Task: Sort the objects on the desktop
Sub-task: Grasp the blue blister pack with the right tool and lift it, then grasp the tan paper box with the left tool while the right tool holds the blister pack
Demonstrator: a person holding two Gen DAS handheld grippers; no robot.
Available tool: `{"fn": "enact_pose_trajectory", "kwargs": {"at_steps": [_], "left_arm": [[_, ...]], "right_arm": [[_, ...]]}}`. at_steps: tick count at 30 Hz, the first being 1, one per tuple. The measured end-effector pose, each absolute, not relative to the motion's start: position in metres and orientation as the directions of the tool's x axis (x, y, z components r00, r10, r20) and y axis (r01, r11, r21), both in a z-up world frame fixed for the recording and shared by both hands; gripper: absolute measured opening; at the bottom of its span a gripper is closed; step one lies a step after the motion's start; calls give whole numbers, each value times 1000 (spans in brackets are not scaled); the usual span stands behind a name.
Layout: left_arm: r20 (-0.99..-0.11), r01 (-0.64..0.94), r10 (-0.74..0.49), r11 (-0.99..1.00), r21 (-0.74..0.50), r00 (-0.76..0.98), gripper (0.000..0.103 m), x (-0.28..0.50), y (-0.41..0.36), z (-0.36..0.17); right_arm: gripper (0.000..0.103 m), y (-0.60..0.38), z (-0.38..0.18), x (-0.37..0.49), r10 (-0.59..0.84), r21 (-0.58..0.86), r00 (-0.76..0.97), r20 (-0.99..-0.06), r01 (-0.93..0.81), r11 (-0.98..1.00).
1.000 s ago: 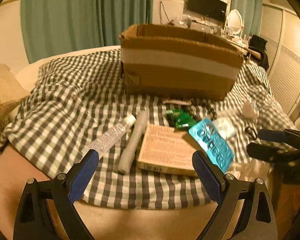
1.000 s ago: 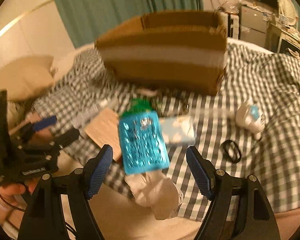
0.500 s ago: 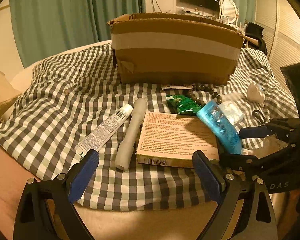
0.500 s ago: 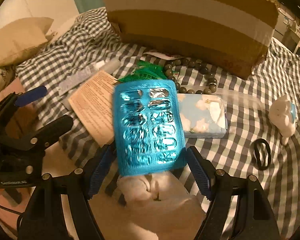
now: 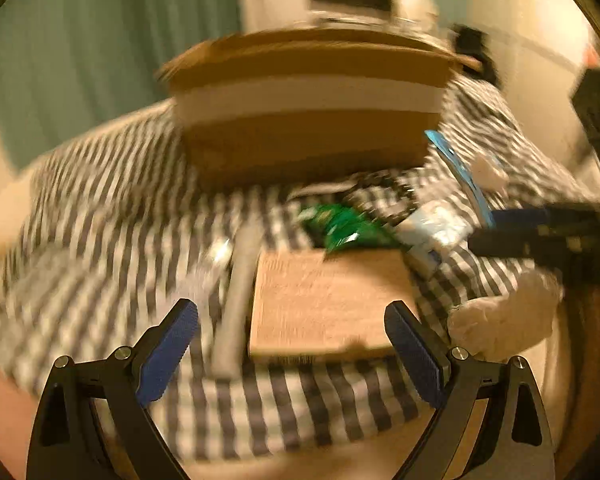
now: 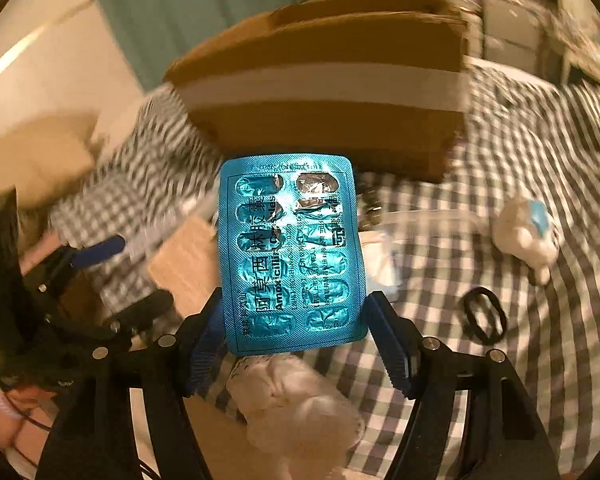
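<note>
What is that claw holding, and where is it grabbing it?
The right claw holds the blue pill sheet, pinching its two long edges near the bottom end. The left claw is open and holds nothing.

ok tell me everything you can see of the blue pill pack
The pill pack is a shiny turquoise foil blister sheet, rectangular with rounded corners, with two columns of capsule pockets. It carries Chinese print and the word Amoxicillin along its length. Two pockets near the top right look burst open, showing silver. The right gripper is clamped on its lower edges, holding it upright in the air in front of the box. In the left wrist view it appears edge-on as a thin blue strip. Only the gripper's fingers touch it.
</note>
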State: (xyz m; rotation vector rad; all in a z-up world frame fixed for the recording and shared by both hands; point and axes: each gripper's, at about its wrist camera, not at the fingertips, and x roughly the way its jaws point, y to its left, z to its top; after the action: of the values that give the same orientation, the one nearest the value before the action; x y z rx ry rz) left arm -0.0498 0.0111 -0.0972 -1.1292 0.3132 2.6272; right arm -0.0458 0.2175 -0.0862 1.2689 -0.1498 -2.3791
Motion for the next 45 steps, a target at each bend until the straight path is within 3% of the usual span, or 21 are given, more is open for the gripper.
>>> {"fn": "enact_pose_trajectory", "kwargs": {"at_steps": [3, 6, 13, 20, 24, 32, 37, 45], "left_arm": [[-737, -503, 200, -838, 214, -646, 97, -54, 26, -90], [-772, -641, 262, -732, 232, -579, 97, -59, 35, -92], [-806, -762, 295, -589, 270, -513, 97, -56, 53, -117], [-838, -834, 307, -479, 274, -451, 97, -59, 50, -128], [-837, -854, 327, -441, 275, -438, 97, -66, 47, -135], [-844, -878, 386, -441, 185, -372, 103, -88, 42, -144], [-842, -856, 434, -514, 63, -322, 101, -94, 36, -139], [-831, -827, 453, -562, 15, -322, 92, -65, 40, -128]], "right_arm": [[69, 230, -85, -49, -460, 357, -486, -743, 293, -887], [69, 231, -83, -49, -477, 379, -486, -732, 292, -878], [69, 222, -61, -42, -487, 373, -509, -710, 315, -873], [69, 209, -52, -47, -517, 438, -510, -688, 276, -855], [69, 194, -48, -53, -483, 403, -527, -699, 267, -875], [69, 185, -58, -62, -427, 389, -534, -730, 189, -902], [69, 188, -56, -57, -395, 374, -543, -741, 154, -915], [69, 196, -30, -42, -392, 374, -575, -718, 157, -914]]}}
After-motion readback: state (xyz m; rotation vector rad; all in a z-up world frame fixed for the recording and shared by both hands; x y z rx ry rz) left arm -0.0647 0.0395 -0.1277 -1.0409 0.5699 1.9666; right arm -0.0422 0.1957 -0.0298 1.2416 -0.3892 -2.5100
